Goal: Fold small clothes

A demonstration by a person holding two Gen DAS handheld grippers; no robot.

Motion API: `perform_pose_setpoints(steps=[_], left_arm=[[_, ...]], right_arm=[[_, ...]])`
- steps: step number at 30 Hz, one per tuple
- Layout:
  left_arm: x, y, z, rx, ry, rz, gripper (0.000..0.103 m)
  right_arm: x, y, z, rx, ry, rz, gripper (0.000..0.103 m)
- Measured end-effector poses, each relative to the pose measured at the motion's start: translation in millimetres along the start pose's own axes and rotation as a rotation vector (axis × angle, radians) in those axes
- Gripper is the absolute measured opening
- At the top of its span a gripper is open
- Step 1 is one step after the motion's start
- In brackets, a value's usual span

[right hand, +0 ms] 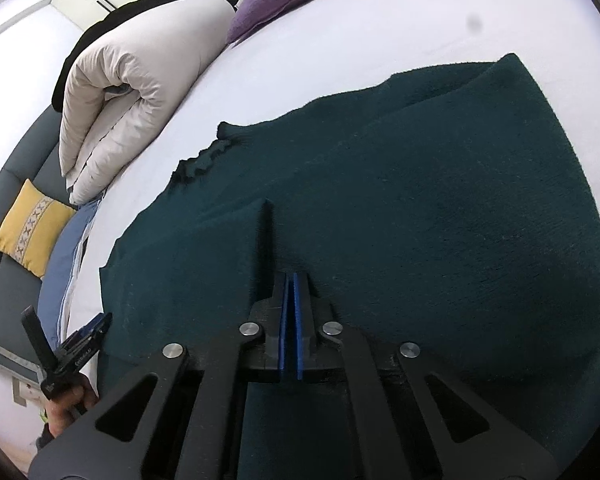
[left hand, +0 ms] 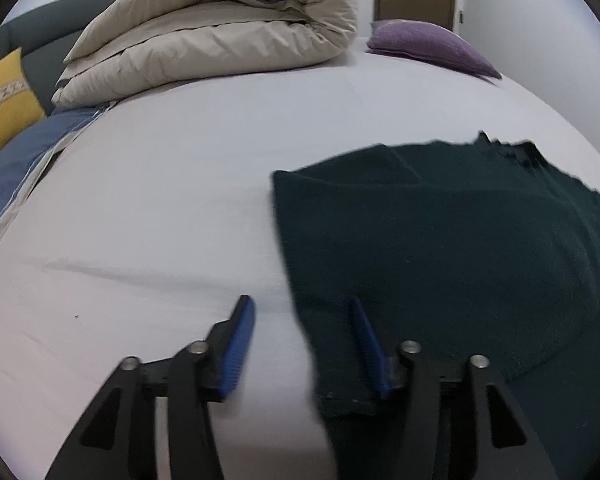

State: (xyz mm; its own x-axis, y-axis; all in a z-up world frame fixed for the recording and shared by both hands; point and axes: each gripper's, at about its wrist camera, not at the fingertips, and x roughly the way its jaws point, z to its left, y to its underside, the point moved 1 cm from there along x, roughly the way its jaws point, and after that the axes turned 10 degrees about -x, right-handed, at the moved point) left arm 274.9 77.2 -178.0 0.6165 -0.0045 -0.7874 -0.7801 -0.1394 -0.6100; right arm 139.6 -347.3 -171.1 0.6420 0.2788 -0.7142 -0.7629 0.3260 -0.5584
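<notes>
My dark green sweater (right hand: 400,200) lies spread flat on the big white bed (left hand: 180,184), with a rolled beige blanket (left hand: 220,28), a purple pillow (left hand: 428,40) and a yellow pillow (left hand: 4,100) far behind it. My left gripper (left hand: 300,344) is released, its blue pads wide apart over the sweater's edge. My right gripper (right hand: 290,312) is clenched tight over the sweater, and I cannot tell if it pinches any cloth.
</notes>
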Motion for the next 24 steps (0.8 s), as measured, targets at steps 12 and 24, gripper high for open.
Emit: perform_pose_setpoints(steps=[12,24], left_arm=[[-120,90,52,-0.161,0.181,0.069,0.071],[-177,203,74,-0.226,0.415,0.319,0.069]], right_arm=[[-146,76,31,-0.106,-0.003,-0.164,0.076],[-244,199,-46,0.087,-0.113,-0.094,0.074]])
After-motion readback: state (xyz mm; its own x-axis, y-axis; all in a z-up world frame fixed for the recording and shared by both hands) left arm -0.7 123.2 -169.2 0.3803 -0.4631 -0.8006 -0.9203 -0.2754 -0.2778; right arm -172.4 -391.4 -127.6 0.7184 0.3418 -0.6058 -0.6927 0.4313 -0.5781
